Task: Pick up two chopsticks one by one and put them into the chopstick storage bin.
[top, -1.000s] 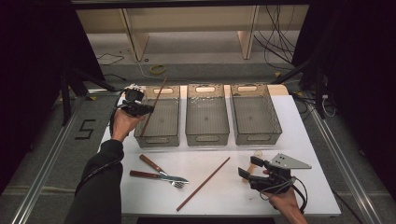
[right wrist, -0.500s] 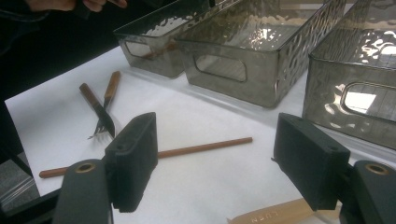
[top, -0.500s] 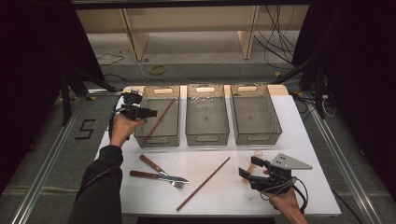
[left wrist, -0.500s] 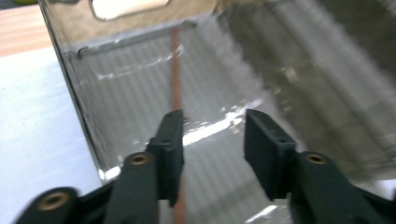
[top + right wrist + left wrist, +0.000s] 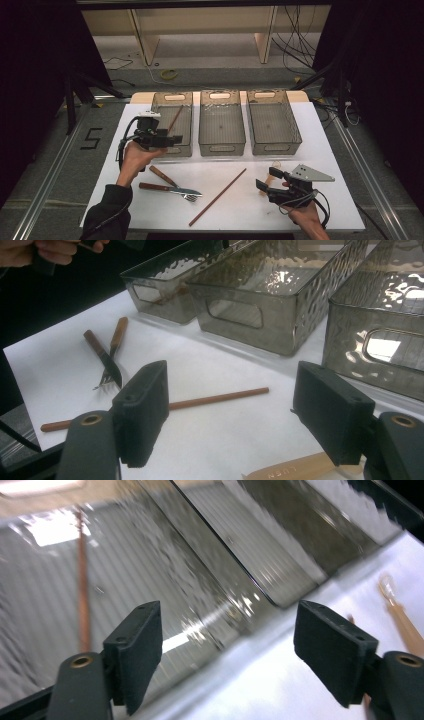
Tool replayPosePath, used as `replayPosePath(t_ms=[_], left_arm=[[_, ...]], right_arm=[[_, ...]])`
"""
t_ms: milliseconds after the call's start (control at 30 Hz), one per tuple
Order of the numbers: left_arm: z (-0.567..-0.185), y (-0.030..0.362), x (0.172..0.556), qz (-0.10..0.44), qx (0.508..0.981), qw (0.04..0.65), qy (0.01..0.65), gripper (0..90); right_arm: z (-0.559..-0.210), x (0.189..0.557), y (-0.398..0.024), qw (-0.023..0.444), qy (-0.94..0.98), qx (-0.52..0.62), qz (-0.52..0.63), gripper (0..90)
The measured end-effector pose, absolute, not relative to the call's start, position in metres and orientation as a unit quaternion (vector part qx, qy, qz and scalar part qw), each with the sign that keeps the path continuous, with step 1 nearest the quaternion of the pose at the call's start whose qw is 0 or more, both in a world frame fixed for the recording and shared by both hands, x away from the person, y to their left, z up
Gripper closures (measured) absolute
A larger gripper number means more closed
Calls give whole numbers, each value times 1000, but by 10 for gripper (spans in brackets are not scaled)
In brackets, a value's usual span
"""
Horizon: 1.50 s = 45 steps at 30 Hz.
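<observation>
Left claw (image 5: 172, 140), jaws just opened and empty, leaves one chopstick (image 5: 174, 119) in the bin (image 5: 172, 150) behind it, while another chopstick (image 5: 218, 196), knife (image 5: 170, 188) and fork (image 5: 172, 182) wait nearby.

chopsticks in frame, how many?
2. One chopstick leans inside the left bin; the other chopstick lies on the white table between the fork and the right gripper.

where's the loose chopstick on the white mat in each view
High view: chopstick on the mat, lower middle, slanting, right of the fork.
Left gripper view: cannot tell.
Right gripper view: chopstick, lying across the middle, behind the left jaw.
Shared landmark: left bin, with another chopstick inside.
</observation>
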<state>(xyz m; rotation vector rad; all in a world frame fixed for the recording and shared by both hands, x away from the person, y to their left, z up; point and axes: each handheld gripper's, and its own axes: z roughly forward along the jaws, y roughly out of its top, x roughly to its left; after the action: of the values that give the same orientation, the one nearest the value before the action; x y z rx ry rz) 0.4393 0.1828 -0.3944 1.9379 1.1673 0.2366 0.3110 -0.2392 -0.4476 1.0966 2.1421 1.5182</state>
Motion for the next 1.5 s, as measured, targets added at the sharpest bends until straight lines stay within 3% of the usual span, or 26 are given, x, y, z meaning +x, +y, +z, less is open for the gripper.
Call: replayPosePath(t_ms=[567, 1267, 1500], left_arm=[[-408, 120, 381, 71, 835, 362, 407, 230], [-439, 80, 360, 39, 875, 309, 370, 260], [-450, 67, 355, 22, 891, 284, 354, 332]], right_arm=[[-445, 308, -238, 148, 744, 379, 530, 311], [-446, 307, -236, 149, 748, 373, 529, 307], [-446, 308, -237, 149, 748, 374, 527, 306]])
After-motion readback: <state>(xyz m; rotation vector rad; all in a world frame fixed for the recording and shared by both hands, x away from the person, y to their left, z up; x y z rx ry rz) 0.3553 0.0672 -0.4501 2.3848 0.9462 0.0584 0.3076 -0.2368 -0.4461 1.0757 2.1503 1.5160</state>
